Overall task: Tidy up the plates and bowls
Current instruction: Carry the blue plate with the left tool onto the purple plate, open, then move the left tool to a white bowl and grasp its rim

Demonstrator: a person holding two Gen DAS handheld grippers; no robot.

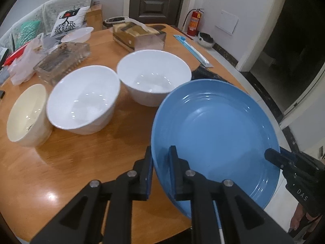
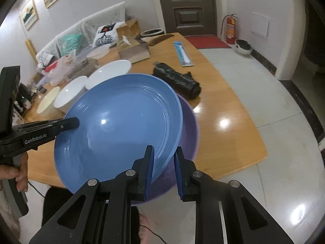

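A blue plate [image 1: 215, 134] is held tilted above the wooden table's near edge. My left gripper [image 1: 161, 152] is shut on its near rim. In the right wrist view my right gripper [image 2: 163, 152] straddles the blue plate's [image 2: 121, 126] other rim with a gap at the outer finger, so it looks open. A purple plate [image 2: 189, 126] lies under the blue one. Two white bowls [image 1: 83, 99] [image 1: 153, 75] and a cream bowl [image 1: 26, 113] stand in a row on the table.
Further back on the table [image 1: 61, 162] are a tissue box [image 1: 140, 36], a clear container [image 1: 61, 61], plastic bags and a white dish [image 1: 78, 33]. A black bag [image 2: 176, 79] and a blue packet [image 2: 182, 53] lie to the right. Floor lies beyond the table edge.
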